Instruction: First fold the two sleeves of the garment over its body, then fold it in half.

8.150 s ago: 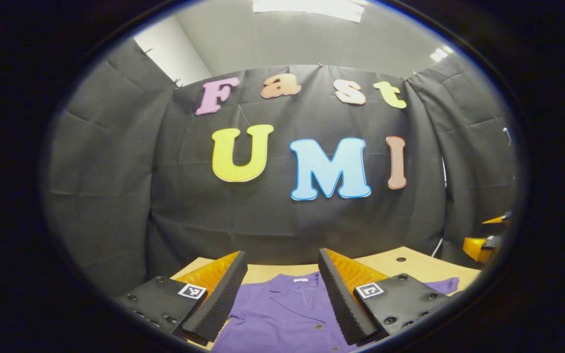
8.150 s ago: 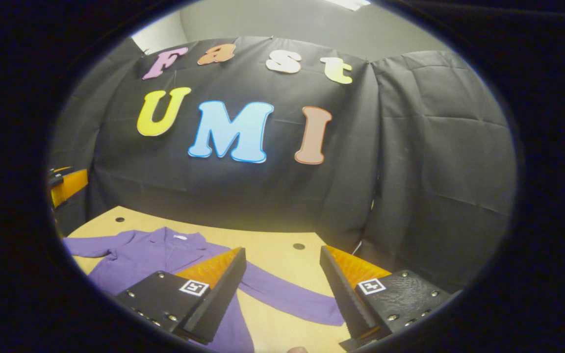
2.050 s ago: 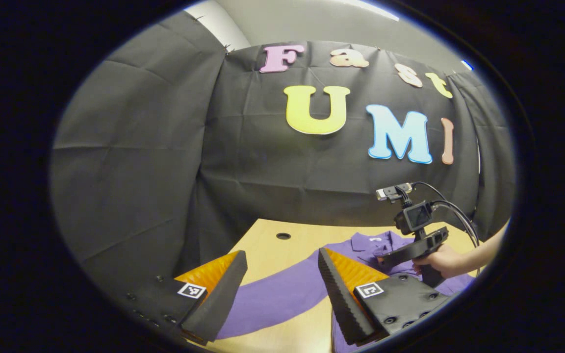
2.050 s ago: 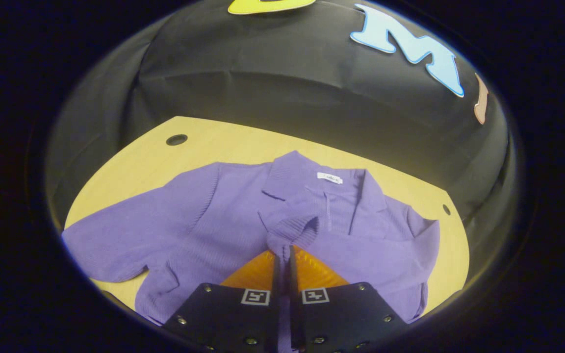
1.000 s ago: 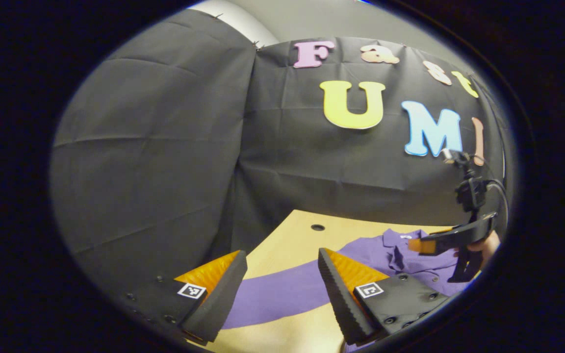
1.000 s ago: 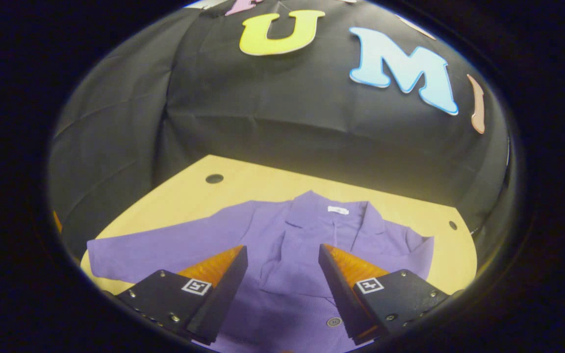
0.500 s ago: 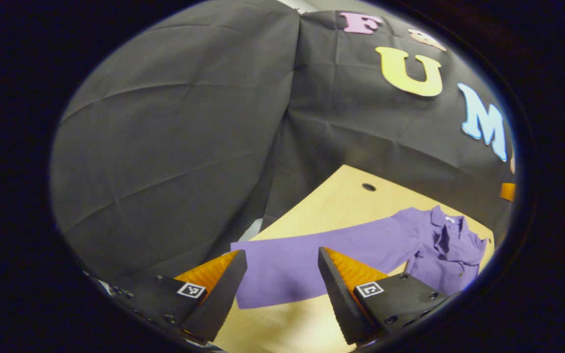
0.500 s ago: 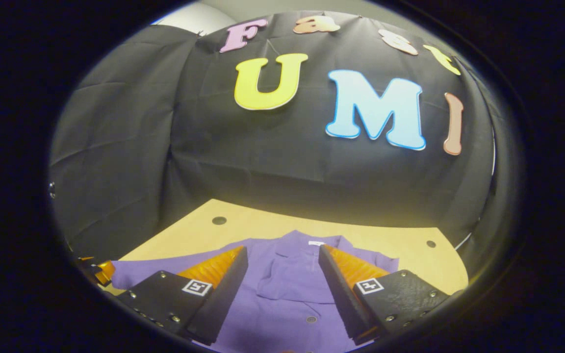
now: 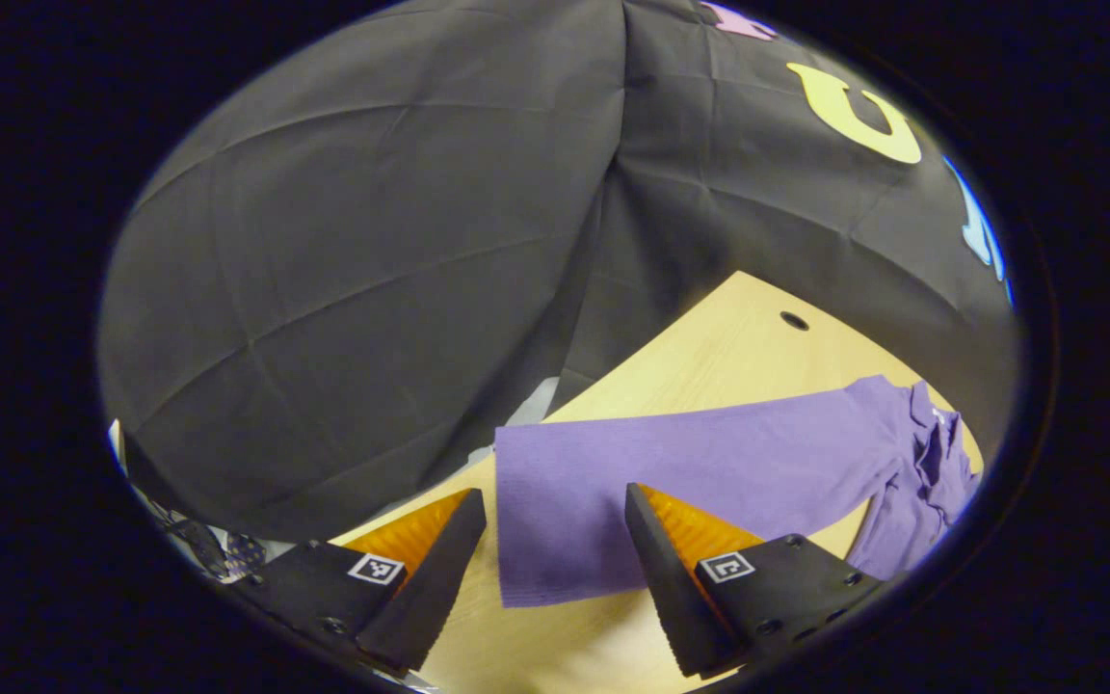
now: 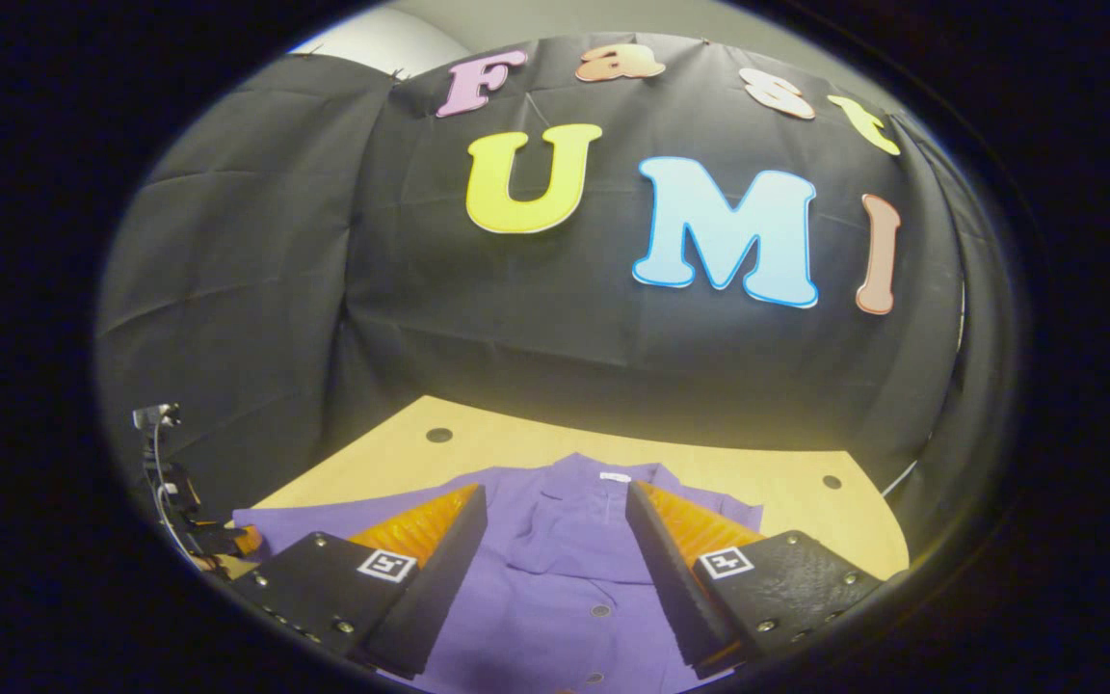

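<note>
A purple shirt is lying flat on a light wooden table in front of the black cloth wall, its collar pointing toward the wall. In the left gripper view, one long sleeve is stretching straight out across the table, away from the bunched body of the shirt, and its cuff end is lying near the table's edge. The left gripper is hovering just above that cuff with its jaws standing wide apart, one finger to each side of the sleeve's end and neither finger pressing on the cloth. In the right gripper view, the right gripper is hanging over the buttoned front of the shirt, its jaws also spread wide and gripping nothing. At the left edge of that view the left gripper is showing small and far off, beside the tip of the outstretched sleeve. The shirt's other sleeve is lying folded in over the body on the right side of that view.
</note>
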### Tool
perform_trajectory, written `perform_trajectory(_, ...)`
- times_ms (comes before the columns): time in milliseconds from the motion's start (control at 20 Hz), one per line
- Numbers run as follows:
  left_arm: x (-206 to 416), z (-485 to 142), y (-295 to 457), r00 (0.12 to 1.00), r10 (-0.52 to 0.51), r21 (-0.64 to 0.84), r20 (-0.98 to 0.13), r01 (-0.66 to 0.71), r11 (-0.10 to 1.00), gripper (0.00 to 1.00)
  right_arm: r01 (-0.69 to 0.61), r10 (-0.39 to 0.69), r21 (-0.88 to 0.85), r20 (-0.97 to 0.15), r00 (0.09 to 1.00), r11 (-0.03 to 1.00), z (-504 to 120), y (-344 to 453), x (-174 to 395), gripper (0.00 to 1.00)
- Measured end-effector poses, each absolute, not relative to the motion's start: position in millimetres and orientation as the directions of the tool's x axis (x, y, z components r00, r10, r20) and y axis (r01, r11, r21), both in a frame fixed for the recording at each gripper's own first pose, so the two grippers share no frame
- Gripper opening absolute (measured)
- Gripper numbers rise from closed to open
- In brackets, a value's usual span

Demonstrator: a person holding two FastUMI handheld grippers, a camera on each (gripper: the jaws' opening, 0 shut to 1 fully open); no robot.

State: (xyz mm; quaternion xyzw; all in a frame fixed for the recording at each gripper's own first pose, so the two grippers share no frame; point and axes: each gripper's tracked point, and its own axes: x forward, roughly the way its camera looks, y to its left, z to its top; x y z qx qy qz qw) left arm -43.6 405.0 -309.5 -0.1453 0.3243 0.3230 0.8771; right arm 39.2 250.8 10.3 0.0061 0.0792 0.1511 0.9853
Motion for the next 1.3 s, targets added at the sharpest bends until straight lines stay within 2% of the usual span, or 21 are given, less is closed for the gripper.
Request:
perform_trajectory(150, -49, -312, 405, 0.555, 0.474, -0.034, -0.684, -0.672, 0.739, 0.96, -0.305, 0.306, 0.030, -0.150, 0.940, 0.952, 15, 253, 35, 0.91)
perform_trajectory(200, -46, -309, 406, 0.567, 0.478, -0.025, -0.671, -0.662, 0.749, 0.93, -0.308, 0.309, 0.036, -0.152, 0.939, 0.951, 16, 253, 35, 0.90)
perform_trajectory(550, -48, -313, 411, 0.546, 0.519, 0.035, -0.658, -0.666, 0.745, 0.93, -0.328, 0.325, 0.016, -0.190, 0.926, 0.944, 6, 250, 33, 0.91)
perform_trajectory(600, -48, -312, 412, 0.546, 0.520, 0.040, -0.657, -0.663, 0.748, 0.84, -0.330, 0.327, 0.017, -0.190, 0.926, 0.944, 5, 248, 33, 0.91)
perform_trajectory(650, -48, -312, 411, 0.560, 0.513, 0.035, -0.651, -0.653, 0.757, 0.86, -0.333, 0.332, 0.027, -0.190, 0.924, 0.942, 4, 248, 34, 0.91)
perform_trajectory(800, -41, -315, 410, 0.576, 0.499, 0.034, -0.648, -0.632, 0.774, 0.69, -0.330, 0.333, 0.049, -0.195, 0.923, 0.943, 4, 241, 35, 0.91)
perform_trajectory(900, -33, -316, 402, 0.584, 0.498, 0.025, -0.641, -0.632, 0.774, 0.38, -0.327, 0.331, 0.053, -0.196, 0.923, 0.944, 2, 235, 37, 0.91)
perform_trajectory(950, -35, -317, 403, 0.580, 0.503, 0.041, -0.641, -0.628, 0.777, 0.32, -0.325, 0.329, 0.054, -0.197, 0.924, 0.944, 2, 233, 37, 0.91)
perform_trajectory(1000, -34, -316, 404, 0.586, 0.493, 0.052, -0.643, -0.609, 0.791, 0.19, -0.321, 0.325, 0.056, -0.198, 0.925, 0.946, 1, 229, 37, 0.91)
perform_trajectory(1050, -34, -318, 407, 0.585, 0.495, 0.060, -0.643, -0.605, 0.794, 0.19, -0.317, 0.323, 0.060, -0.199, 0.925, 0.946, 0, 225, 36, 0.91)
perform_trajectory(1100, -35, -314, 408, 0.593, 0.489, 0.057, -0.639, -0.598, 0.800, 0.12, -0.313, 0.319, 0.062, -0.199, 0.927, 0.948, -1, 221, 35, 0.91)
perform_trajectory(1150, -33, -313, 406, 0.602, 0.486, 0.041, -0.634, -0.602, 0.798, 0.12, -0.305, 0.311, 0.061, -0.201, 0.929, 0.950, -2, 215, 35, 0.91)
perform_trajectory(1200, -32, -314, 402, 0.607, 0.473, 0.018, -0.639, -0.603, 0.798, 0.06, -0.296, 0.301, 0.057, -0.202, 0.932, 0.954, -3, 207, 34, 0.91)
perform_trajectory(1300, -26, -313, 395, 0.612, 0.466, -0.010, -0.639, -0.612, 0.791, 0.06, -0.273, 0.278, 0.053, -0.202, 0.939, 0.961, -6, 192, 33, 0.91)
